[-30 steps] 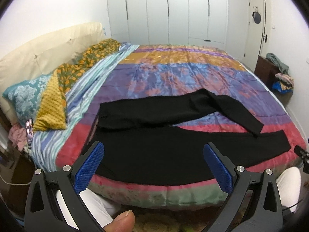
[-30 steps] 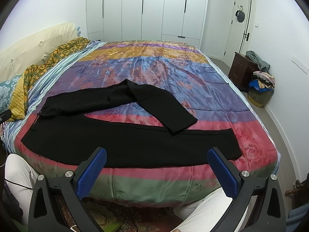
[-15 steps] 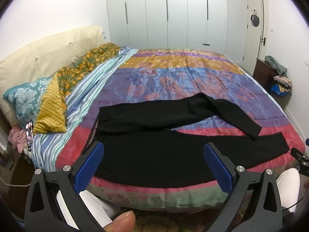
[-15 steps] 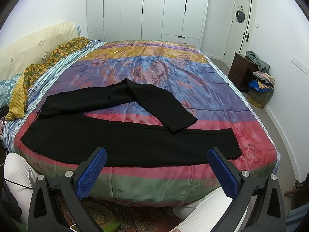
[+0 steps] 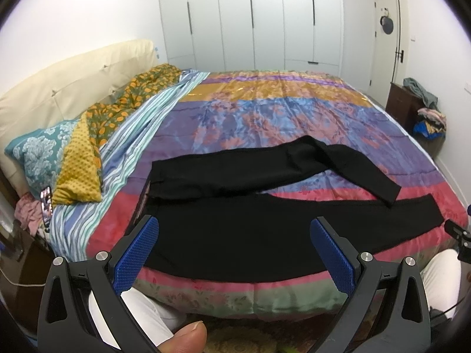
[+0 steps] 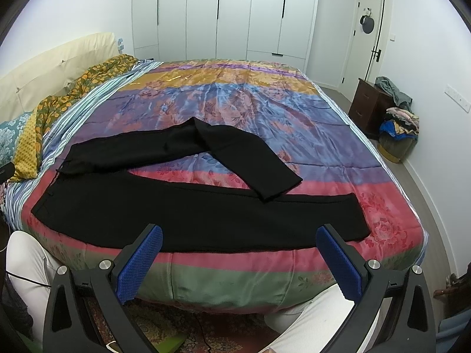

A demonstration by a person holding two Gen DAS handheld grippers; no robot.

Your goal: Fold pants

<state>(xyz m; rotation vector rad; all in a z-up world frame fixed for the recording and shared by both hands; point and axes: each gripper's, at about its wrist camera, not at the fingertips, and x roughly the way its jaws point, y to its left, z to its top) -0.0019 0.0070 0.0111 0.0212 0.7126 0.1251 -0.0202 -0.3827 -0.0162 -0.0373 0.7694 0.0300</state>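
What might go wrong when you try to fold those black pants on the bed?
1. The black pants lie right along the near edge of the shiny quilt, so a tug might slide them off the bed.
2. The far leg is bent, its end resting on the near leg; folding now could trap a crooked crease.
3. The left gripper and right gripper are both open and hold nothing, so one could pinch quilt along with cloth.

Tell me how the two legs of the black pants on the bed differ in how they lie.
The near leg lies straight and flat along the bed's front edge; the far leg is bent partway, doubling back toward the near one. The far leg's cuff overlaps the near leg. Both are black and join at the waist.
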